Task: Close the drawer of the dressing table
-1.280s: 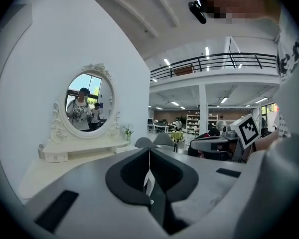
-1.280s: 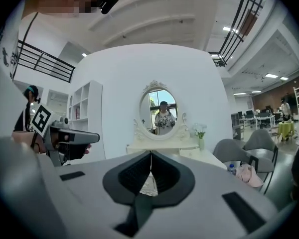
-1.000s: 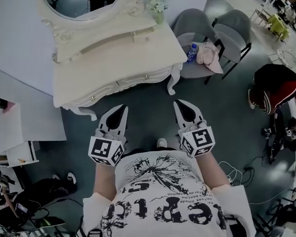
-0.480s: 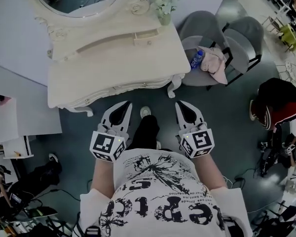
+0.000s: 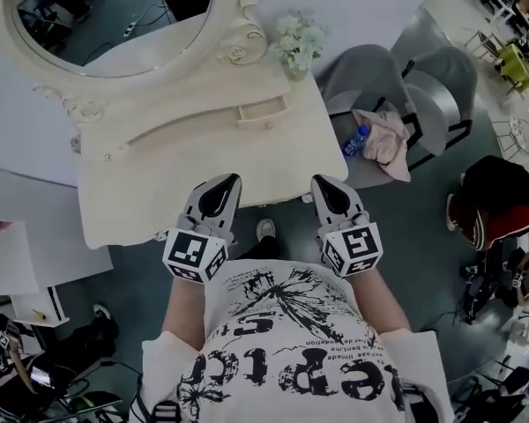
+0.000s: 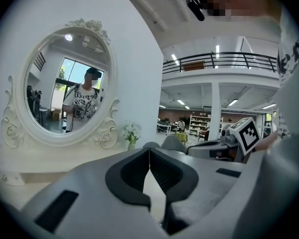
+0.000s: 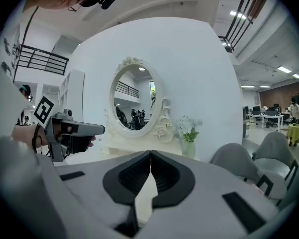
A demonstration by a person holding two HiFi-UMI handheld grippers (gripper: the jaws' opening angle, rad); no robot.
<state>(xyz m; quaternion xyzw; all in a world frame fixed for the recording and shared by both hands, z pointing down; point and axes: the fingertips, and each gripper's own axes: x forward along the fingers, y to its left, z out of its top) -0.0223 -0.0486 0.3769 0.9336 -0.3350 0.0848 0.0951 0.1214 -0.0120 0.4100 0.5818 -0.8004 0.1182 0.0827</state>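
Fingers point(image 6: 127, 176) pressed together and empty on left gripper point(image 5: 227, 181) and right gripper point(image 5: 323, 183), both at the surface's point(image 5: 150, 192) front edge on approach; next, reach the small drawer point(image 5: 263, 113) jutting from the rear shelf and push it in.

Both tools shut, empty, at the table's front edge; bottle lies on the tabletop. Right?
No. The bottle lies on the grey chair beside a pink cloth, not on the tabletop; the head view shows it. The rest holds: left tool and right tool are shut, empty, at the table's front edge.
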